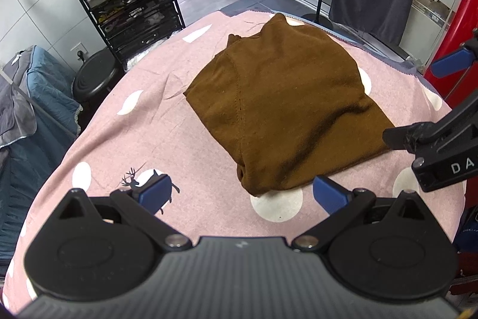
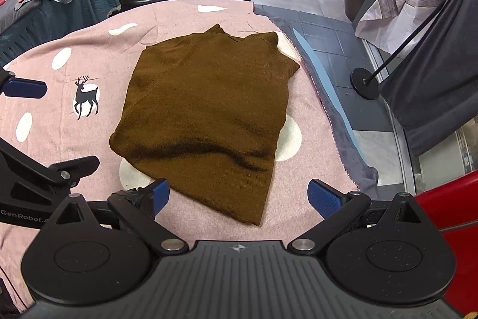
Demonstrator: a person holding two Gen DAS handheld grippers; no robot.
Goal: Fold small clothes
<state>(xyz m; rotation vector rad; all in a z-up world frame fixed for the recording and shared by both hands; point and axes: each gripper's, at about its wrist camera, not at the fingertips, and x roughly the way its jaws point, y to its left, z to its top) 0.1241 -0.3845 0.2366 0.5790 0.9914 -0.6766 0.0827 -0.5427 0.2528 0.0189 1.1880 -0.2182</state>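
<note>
The left gripper (image 1: pixel 243 195) and right gripper (image 2: pixel 237 198) both hang with fingers spread, gripping nothing. Ahead of each lies the folded brown garment (image 1: pixel 283 109) on the pink spotted cloth (image 1: pixel 149 127), its near corner between the right fingertips. Bare cloth runs left; the cloth's edge (image 2: pixel 325 109) drops right. Only the right view shows the floor stand base (image 2: pixel 366 79)

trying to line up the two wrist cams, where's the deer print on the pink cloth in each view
Left wrist: deer print low left, partly hidden behind the left gripper.
Right wrist: deer print at left, left of the brown garment.
Shared landmark: brown garment, centre in both.
</note>
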